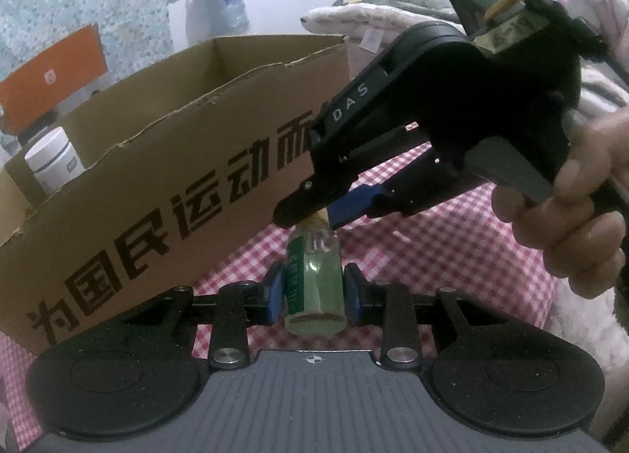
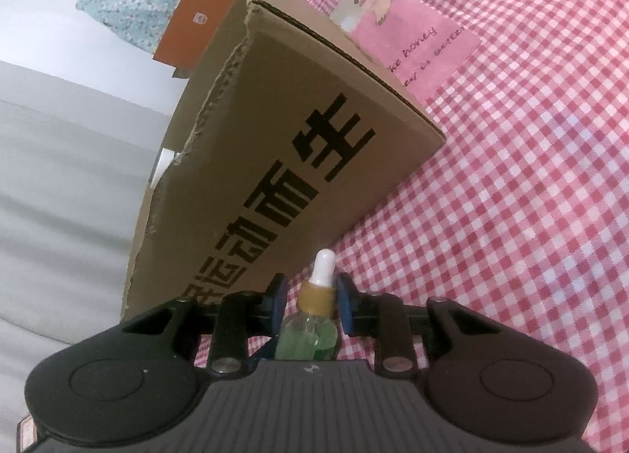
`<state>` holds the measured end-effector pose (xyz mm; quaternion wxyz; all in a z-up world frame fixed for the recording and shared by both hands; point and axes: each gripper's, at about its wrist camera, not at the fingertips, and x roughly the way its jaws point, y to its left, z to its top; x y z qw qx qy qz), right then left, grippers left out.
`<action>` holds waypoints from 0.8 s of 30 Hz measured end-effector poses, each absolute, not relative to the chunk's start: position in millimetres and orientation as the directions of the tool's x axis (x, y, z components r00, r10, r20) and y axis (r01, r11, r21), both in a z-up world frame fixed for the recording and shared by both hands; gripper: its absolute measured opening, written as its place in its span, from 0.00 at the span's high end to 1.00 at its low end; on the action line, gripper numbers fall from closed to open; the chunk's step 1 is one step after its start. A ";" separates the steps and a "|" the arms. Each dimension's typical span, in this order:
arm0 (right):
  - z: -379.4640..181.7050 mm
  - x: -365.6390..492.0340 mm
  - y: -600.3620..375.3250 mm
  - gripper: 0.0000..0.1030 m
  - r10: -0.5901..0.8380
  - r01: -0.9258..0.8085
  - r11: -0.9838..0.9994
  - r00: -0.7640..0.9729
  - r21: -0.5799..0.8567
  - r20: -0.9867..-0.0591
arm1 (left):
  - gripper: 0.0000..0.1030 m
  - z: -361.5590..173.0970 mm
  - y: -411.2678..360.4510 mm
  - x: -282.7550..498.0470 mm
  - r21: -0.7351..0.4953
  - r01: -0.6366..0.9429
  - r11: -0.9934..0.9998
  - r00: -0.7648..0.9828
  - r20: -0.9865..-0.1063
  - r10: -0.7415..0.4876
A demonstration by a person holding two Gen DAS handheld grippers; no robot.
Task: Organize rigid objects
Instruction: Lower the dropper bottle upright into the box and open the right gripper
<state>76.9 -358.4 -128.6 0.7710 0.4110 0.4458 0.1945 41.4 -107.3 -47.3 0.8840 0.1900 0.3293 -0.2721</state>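
Note:
A small clear dropper bottle [image 1: 314, 276] of green liquid, with a green label, tan collar and white rubber bulb, is held over the red-checked cloth. My left gripper [image 1: 313, 293] has its blue pads on both sides of the bottle's body. My right gripper [image 1: 310, 217] reaches in from the upper right and is shut on the bottle's tan cap. In the right wrist view the bottle [image 2: 314, 319] sits between my right gripper's [image 2: 310, 298] blue pads, bulb pointing forward. An open cardboard box [image 1: 165, 162] with black Chinese print stands just behind.
A white jar [image 1: 53, 164] stands inside the box at its left end. An orange box [image 1: 51, 77] and patterned blue cloth lie beyond. A pink fabric label [image 2: 412, 48] lies on the checked cloth [image 2: 511, 197] by the cardboard box [image 2: 283, 146]. Bedding is piled at right.

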 end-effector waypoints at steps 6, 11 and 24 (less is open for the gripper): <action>-118.3 71.5 -346.7 0.78 0.650 0.028 0.619 0.543 0.785 -0.532 | 0.68 -47.2 -109.0 46.9 0.157 0.615 0.772 0.621 -0.700 -0.353; -89.4 51.7 -328.7 0.78 0.617 -0.086 0.700 0.572 0.709 -0.540 | 0.68 -49.7 -104.8 50.3 0.148 0.609 0.779 0.615 -0.708 -0.347; 7.0 18.4 -280.6 0.78 0.549 -0.386 0.834 0.642 0.393 -0.535 | 0.69 24.7 -89.3 34.0 0.111 0.531 0.840 0.722 -0.578 -0.380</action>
